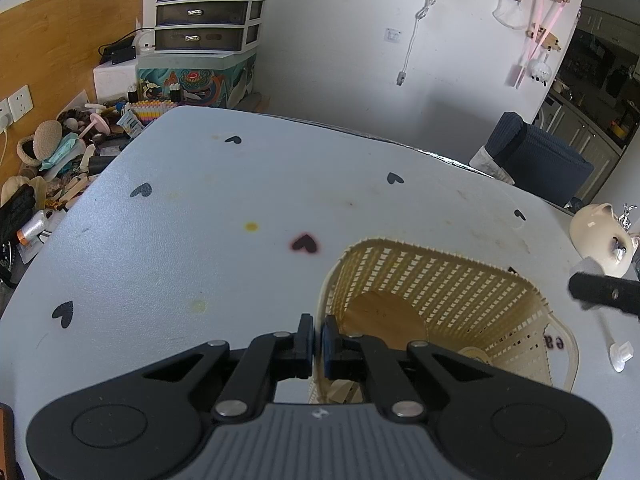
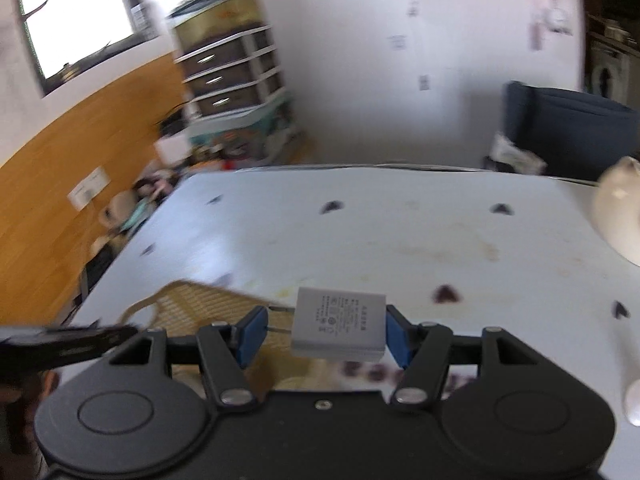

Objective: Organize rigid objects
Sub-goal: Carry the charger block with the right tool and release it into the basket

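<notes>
Left gripper (image 1: 317, 343) clamps basket (image 1: 460, 280) rim — wooden disc (image 1: 384, 316) inside; right gripper (image 2: 326, 330) grasps charger (image 2: 340, 326)

The surface (image 1: 168, 248) is pale blue-white, scattered with small black heart prints, one ringed in pink, and marked by yellowish stains. The basket (image 1: 440, 280) is cream-yellow plastic in a woven lattice pattern, with a tan brown disc inside. The charger (image 2: 338, 326) is light grey with tiny dark printed text. The left gripper (image 1: 317, 346) is black with a blue pad, on a ribbed grey body; the right gripper (image 2: 325, 334) is black with blue pads. The piggy bank (image 1: 600, 240) is glossy cream. The drawer unit (image 1: 208, 12) has dark smoky drawers in a white frame, above a teal painted box (image 1: 196, 80).
</notes>
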Available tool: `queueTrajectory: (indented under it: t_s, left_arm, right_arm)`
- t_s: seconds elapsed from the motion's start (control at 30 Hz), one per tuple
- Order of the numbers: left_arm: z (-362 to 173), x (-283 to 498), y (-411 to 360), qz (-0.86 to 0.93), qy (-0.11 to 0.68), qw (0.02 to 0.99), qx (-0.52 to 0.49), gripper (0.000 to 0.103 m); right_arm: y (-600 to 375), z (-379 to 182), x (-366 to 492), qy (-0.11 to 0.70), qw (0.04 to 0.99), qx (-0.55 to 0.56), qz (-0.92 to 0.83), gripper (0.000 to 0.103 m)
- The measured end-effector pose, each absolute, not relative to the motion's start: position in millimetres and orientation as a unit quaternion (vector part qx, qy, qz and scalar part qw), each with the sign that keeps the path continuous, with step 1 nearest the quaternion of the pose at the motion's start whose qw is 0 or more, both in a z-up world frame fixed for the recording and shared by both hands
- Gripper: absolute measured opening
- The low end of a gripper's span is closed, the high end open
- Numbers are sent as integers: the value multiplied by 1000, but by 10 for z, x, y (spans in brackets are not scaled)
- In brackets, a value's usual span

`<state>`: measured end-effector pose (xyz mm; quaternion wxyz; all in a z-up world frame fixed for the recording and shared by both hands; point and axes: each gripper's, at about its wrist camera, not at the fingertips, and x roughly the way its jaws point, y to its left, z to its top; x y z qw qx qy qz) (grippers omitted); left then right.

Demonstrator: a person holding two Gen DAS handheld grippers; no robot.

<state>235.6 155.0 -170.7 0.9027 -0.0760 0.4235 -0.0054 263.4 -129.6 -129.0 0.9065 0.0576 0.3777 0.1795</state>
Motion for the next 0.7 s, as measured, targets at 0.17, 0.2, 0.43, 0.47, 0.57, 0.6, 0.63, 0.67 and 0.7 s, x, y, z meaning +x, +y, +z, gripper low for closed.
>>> queueTrajectory:
  t_s: [0.17,0.2,0.43,0.47,0.57,0.6,0.63,0.67,0.7]
  left_arm:
    - [-1722,2355,1545,-6,423,903,-78,4]
    - [-1722,2356,1546,-6,423,903,-78,4]
    - [-1727,2354,1544,-7,423,902,-81,4]
    - [-1727,2354,1552,-7,423,902,-82,4]
    - [-1726,2356,1554,-7,423,902,-82,4]
    - [-1726,2356,1554,-7,423,902,-82,4]
    - [-1726,2356,1554,-7,423,903,-82,4]
    - [-1723,2357,1553,-8,423,903,-81,4]
    - [-1722,2358,1551,-8,423,903,-81,4]
  right_arm:
    - [-943,-1286,2577,399,885,36,238,63]
    - [-875,-1302,2575,405,880,30,247,63]
    - [-579,-1515,2730,459,858,15,229,63]
    - [-575,-1545,2773,469,856,26,216,63]
    - [-562,-1622,2864,486,851,52,191,63]
    - [-550,-1637,2889,489,850,57,186,63]
    - [-531,-1656,2908,492,849,60,182,63]
    - [-511,-1672,2931,495,848,62,177,63]
    - [-493,-1686,2942,497,849,62,169,63]
